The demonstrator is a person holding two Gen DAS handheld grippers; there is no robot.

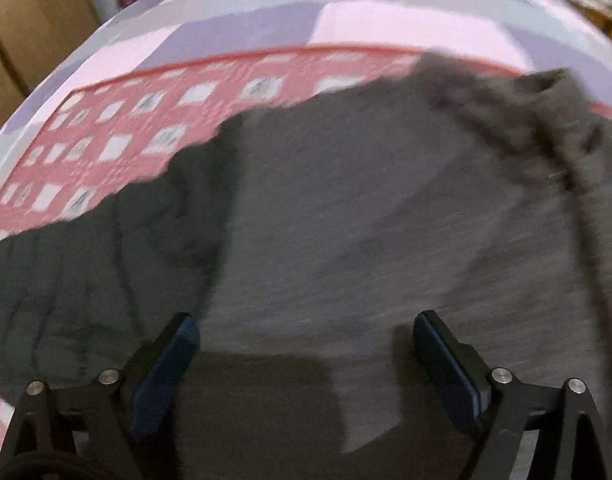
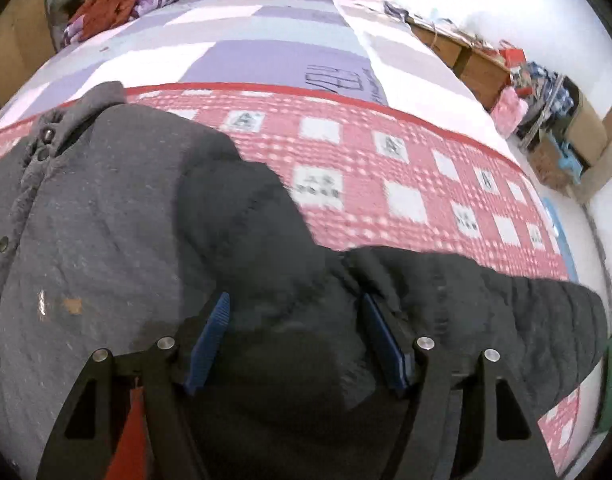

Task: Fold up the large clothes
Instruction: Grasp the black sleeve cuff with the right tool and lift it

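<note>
Right wrist view alone shows cardigan [image 2: 86, 216] buttons [image 2: 2, 244], both hand-held grippers [image 2: 296, 308] [image 1: 306, 324] wide, empty

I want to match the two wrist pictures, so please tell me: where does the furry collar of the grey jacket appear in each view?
Left wrist view: the collar is at the upper right, blurred, on top of the grey jacket.
Right wrist view: the collar is at the upper left, above the snap buttons.
Shared landmark: the red edge stripe of the pink checked blanket, just beyond the collar in both.
</note>
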